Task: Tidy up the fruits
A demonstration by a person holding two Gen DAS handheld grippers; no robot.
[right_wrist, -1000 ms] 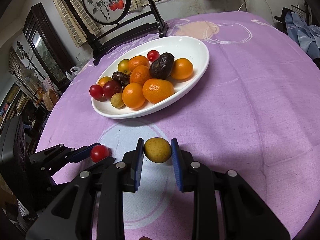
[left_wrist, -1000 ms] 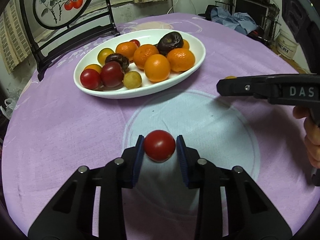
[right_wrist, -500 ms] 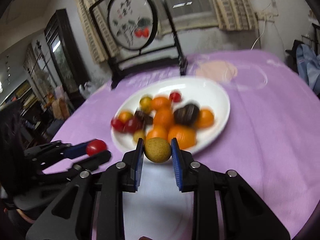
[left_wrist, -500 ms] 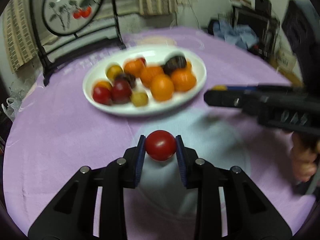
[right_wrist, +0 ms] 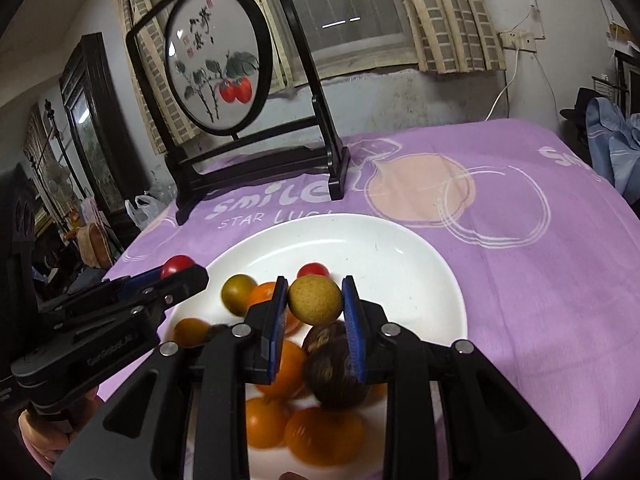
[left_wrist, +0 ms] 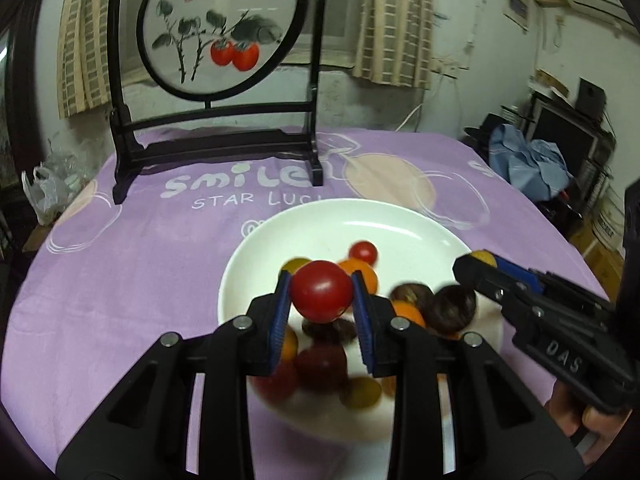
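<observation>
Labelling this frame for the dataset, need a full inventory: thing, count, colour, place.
red tomato: 1, red, clamped in left gripper, over plate
yellow-green fruit: 1, yellowish, clamped in right gripper, over plate
plate: 1, white, oval, on tablecloth
fruit pile: count unclear from blur; orange, red, dark brown, yellow-green; near half of plate
tablecloth: 1, purple, printed lettering and circles
table screen: 1, black frame, painted red fruit, far side of table
blue cloth: 1, off table, right
left gripper: black, blue pads, shut
right gripper: black, blue pads, shut
hand: holds the right gripper's handle
</observation>
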